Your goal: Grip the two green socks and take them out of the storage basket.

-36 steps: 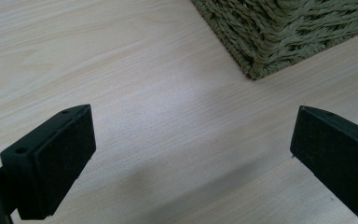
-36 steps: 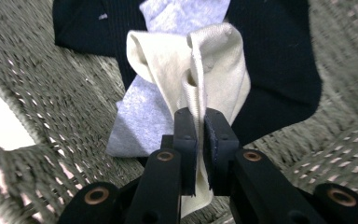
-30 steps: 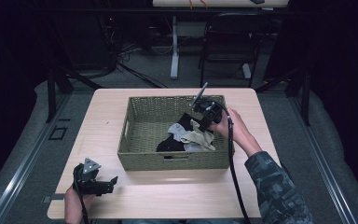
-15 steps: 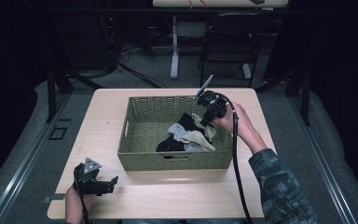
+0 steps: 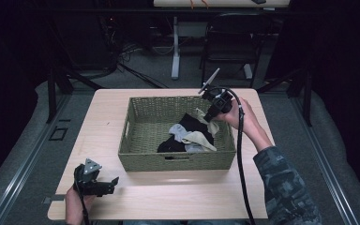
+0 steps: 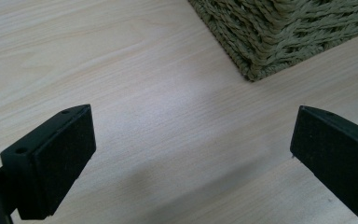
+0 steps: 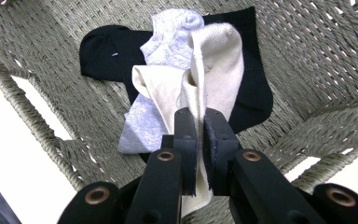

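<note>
Ribbed cream sock (image 7: 214,70) pinched between right gripper (image 7: 200,128) fingers, woven wicker basket (image 7: 317,60)

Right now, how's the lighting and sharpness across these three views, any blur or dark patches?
High view: the table is evenly lit, the room behind is dark. Left gripper view: wood grain sharp, the near black fingers slightly soft, a faint shadow between them. Right gripper view: the cream sock bright and crisp, and the table seen through the basket handle gaps washes out white.

The right hand-held gripper (image 5: 209,118) lifts a cream sock (image 5: 200,138) above the woven basket (image 5: 143,143).
</note>
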A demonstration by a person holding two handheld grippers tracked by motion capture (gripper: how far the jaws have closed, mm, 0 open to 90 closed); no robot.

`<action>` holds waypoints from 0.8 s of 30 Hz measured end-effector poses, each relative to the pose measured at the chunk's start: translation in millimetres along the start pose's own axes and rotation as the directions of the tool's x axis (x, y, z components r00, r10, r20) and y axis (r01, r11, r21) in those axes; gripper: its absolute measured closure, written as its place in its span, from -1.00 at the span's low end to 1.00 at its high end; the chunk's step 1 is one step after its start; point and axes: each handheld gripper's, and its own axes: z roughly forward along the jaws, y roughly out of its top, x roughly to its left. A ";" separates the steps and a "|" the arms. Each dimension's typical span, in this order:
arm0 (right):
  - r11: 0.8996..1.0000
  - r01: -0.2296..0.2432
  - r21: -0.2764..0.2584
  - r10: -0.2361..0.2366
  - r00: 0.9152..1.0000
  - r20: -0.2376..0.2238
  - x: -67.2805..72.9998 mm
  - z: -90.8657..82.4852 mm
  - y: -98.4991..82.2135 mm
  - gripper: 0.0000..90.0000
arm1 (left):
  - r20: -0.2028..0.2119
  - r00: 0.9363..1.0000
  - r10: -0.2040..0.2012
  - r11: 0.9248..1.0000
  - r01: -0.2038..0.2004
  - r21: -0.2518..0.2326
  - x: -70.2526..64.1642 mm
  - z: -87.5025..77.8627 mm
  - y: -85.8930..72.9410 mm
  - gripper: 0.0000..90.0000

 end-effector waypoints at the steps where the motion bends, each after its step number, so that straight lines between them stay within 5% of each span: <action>1: 1.000 -0.001 0.000 0.001 1.000 0.002 -0.1 -1.3 0.4 0.89 | 0.001 1.000 -0.004 1.000 0.004 -0.001 0.0 0.0 0.0 -1.00; 24: 0.993 -0.061 -0.099 0.066 0.996 0.054 -20.1 -57.5 -8.2 0.89 | -0.001 1.000 -0.007 1.000 0.007 0.001 -0.3 -0.2 -0.5 -1.00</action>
